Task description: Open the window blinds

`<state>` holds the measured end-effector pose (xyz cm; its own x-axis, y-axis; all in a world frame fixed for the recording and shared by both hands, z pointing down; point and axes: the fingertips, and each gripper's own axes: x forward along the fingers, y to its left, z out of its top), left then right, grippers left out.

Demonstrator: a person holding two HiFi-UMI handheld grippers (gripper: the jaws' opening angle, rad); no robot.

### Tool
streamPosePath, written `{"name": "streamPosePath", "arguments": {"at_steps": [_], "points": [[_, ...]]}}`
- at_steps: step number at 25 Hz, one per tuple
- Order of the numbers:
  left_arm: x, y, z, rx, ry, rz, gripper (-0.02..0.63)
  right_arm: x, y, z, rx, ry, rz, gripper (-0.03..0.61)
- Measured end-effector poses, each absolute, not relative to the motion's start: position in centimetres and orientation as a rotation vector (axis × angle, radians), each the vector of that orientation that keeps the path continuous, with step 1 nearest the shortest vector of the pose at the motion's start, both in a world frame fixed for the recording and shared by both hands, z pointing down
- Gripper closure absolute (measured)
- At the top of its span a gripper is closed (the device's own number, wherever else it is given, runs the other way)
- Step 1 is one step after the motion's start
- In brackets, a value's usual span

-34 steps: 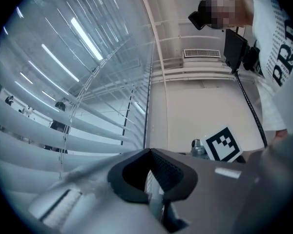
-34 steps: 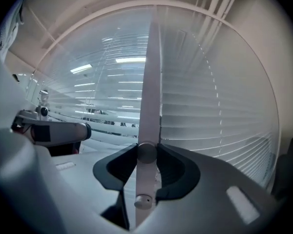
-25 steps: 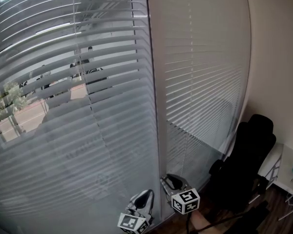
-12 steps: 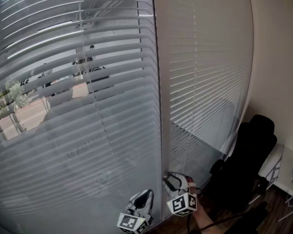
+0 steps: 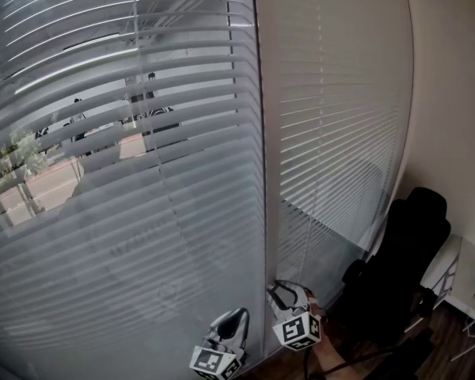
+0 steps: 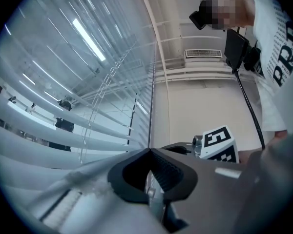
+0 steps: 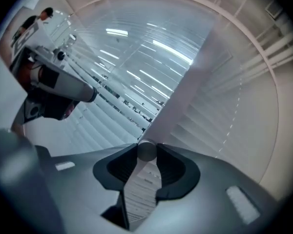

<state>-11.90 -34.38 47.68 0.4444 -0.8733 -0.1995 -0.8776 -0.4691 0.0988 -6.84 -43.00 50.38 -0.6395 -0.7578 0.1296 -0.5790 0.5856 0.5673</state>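
– Blinds of white horizontal slats (image 5: 166, 212) lay where?
– Straight ahead. Their grey round tilt wand (image 7: 146, 152) ran end-on along right gripper (image 7: 146, 147); jaws just closed tighter, pinching it. Left gripper (image 6: 149, 151), jaws together, empty, sat just beside.

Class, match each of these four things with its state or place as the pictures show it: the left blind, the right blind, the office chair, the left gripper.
Things:
1. left blind
2. right blind
3. office chair
4. left gripper

States or places:
a. black, at the lower right of the head view
b. jaws together, nothing between them
c. slats tilted, outdoors shows through
d. slats closed, no view through

Pairs: 1-c, 2-d, 3-a, 4-b
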Motion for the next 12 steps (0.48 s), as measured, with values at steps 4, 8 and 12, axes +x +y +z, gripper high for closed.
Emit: {"name": "streamPosePath", "arguments": {"at_steps": [4, 8, 12], "points": [[-12.06, -34.40, 47.66, -2.647, 1.606, 0.346, 0.621, -6.78, -43.00, 50.22, 1.095, -2.544, -0.572, 0.445], [-11.92, -34.42, 47.69, -2.652, 1.601, 0.346, 0.621, -6.61, -43.12, 50.33, 1.118, -2.652, -0.408, 0.445], [-11.67, -34.51, 47.70, -2.657, 1.595, 0.345, 0.621, -6.53, -43.19, 50.16, 1.128, -2.729, -0.279, 0.445]]}}
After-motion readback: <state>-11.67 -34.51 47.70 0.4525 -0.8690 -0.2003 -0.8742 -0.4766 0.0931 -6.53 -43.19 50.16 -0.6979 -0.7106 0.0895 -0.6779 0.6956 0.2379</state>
